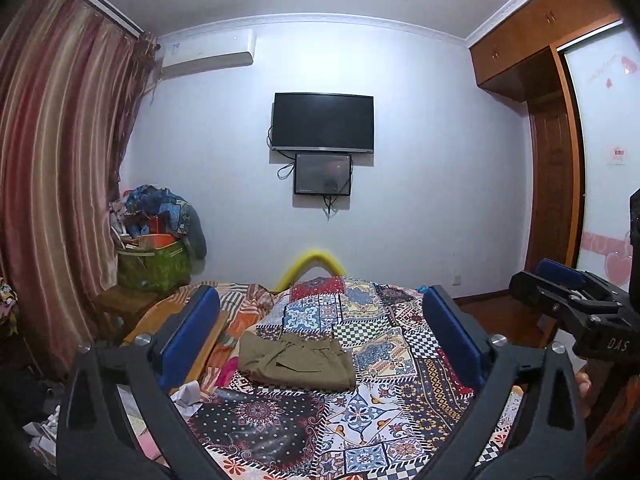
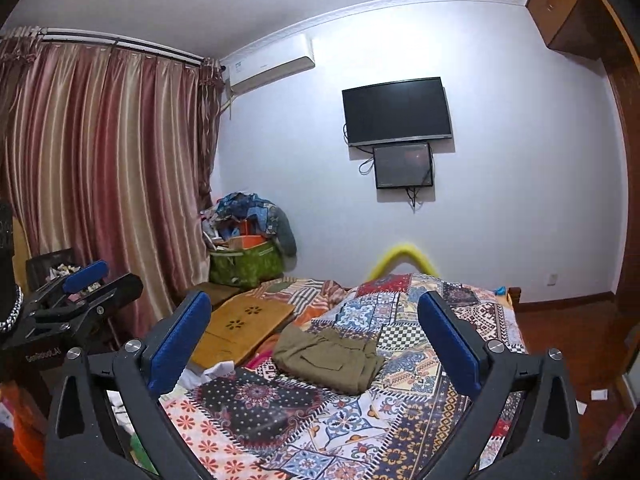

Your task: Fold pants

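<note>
Olive-green pants (image 1: 298, 362) lie folded into a compact bundle on the patchwork bedspread (image 1: 360, 420), and show in the right wrist view (image 2: 328, 360) too. My left gripper (image 1: 320, 312) is open and empty, held above the bed well short of the pants. My right gripper (image 2: 314, 316) is also open and empty, at a similar height and distance. The right gripper also shows at the right edge of the left wrist view (image 1: 560, 284); the left gripper shows at the left edge of the right wrist view (image 2: 86, 280).
A wooden lap desk (image 2: 244, 330) lies on the bed's left side beside crumpled white paper (image 2: 208, 372). A green bag (image 2: 246, 266) piled with clothes stands by the curtain (image 2: 100, 180). A TV (image 1: 323, 122) hangs on the far wall. A wardrobe (image 1: 552, 184) is on the right.
</note>
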{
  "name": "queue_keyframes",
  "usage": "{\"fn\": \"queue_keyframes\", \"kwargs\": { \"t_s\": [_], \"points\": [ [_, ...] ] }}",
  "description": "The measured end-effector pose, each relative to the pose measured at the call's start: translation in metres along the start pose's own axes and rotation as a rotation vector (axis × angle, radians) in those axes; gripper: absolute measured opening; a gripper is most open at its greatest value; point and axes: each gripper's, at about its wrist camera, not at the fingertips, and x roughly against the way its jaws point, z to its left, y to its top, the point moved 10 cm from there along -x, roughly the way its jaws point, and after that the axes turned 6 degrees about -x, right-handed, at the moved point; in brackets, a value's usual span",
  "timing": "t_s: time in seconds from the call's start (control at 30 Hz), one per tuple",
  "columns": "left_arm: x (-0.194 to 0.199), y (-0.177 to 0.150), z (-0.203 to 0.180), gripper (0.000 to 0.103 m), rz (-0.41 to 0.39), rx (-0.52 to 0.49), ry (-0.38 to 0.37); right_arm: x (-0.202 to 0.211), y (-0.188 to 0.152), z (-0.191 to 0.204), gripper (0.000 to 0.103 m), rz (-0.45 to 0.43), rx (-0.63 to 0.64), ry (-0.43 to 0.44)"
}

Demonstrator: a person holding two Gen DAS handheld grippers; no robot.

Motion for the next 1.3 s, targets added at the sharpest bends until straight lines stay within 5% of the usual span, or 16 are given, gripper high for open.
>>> {"fn": "queue_keyframes", "kwargs": {
  "t_s": [1.3],
  "points": [
    [-0.023,-0.017,-0.002,0.103,0.048,0.032,-0.028,0.015,-0.002,-0.005,0.103,0.018,0.004,-0.021]
  ]
}}
